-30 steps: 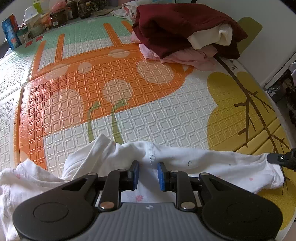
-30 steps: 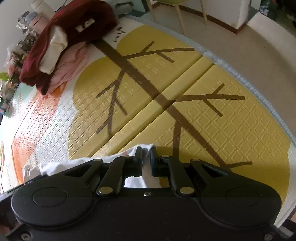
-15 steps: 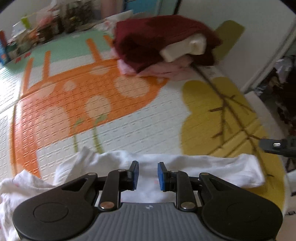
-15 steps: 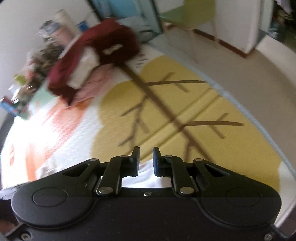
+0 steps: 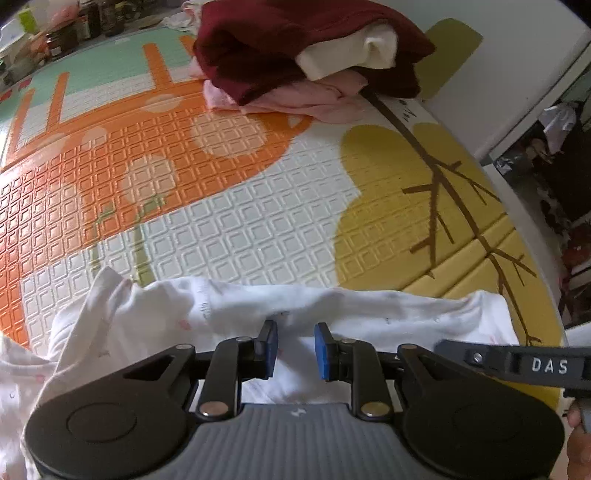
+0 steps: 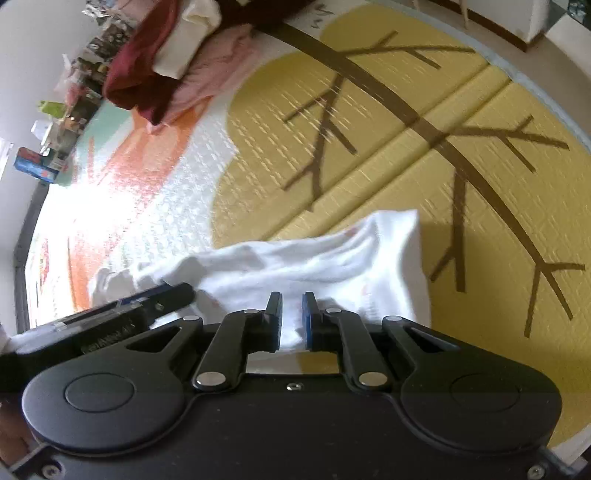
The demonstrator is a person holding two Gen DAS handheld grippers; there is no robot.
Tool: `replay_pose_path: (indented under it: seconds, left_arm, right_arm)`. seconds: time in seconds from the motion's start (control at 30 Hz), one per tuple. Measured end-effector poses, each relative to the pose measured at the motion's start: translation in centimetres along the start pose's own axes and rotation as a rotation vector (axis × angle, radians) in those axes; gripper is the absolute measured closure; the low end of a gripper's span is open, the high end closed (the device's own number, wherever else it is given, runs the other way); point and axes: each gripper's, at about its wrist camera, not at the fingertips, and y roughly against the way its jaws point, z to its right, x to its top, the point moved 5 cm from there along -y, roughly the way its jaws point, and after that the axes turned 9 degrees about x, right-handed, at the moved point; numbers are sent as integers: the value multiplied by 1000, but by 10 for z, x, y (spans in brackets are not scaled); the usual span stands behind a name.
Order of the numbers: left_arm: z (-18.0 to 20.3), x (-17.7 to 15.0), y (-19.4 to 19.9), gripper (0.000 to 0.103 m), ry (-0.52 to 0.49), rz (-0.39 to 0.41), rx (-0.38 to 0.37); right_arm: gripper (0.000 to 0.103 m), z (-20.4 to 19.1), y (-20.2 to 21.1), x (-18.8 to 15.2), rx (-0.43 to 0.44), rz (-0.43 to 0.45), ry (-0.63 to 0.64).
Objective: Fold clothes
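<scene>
A white baby garment with small pink marks lies crumpled across the near part of the patterned foam mat. My left gripper hovers over its middle, its blue pads apart and nothing pinched between them. My right gripper is over the garment's right end. Its jaws are closing to a narrow gap with white cloth between them, and the pads do not visibly press on it. One finger of the right gripper shows beside the left one. The garment's right corner stands up a little.
A pile of folded clothes, dark red over cream and pink, sits at the far side of the mat. Bottles and boxes crowd the far left. The mat's edge runs close on the right, floor beyond it.
My left gripper slid right along the garment, its seam now left of the pads. My right gripper let go of the cloth's edge, opened and moved in over the garment's right end.
</scene>
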Motion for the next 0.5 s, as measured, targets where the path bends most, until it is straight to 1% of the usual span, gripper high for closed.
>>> replay_pose_path:
  seconds: [0.07, 0.2, 0.3, 0.33, 0.4, 0.5]
  left_arm:
    - [-4, 3, -1, 80, 14, 5, 11]
    - [-12, 8, -3, 81, 26, 23, 51]
    - [-19, 11, -4, 86, 50, 23, 50]
    - [-22, 12, -4, 87, 58, 25, 54]
    - [-27, 13, -5, 88, 74, 31, 62]
    - [-32, 15, -4, 89, 83, 36, 83]
  right_arm:
    - [96, 7, 2, 0, -3, 4, -9]
    - [97, 20, 10, 2, -23, 24, -23]
    - [98, 34, 20, 4, -32, 41, -46]
    - [101, 39, 23, 4, -30, 46, -57]
    - [101, 47, 28, 5, -23, 54, -79]
    - [102, 56, 36, 7, -54, 76, -95]
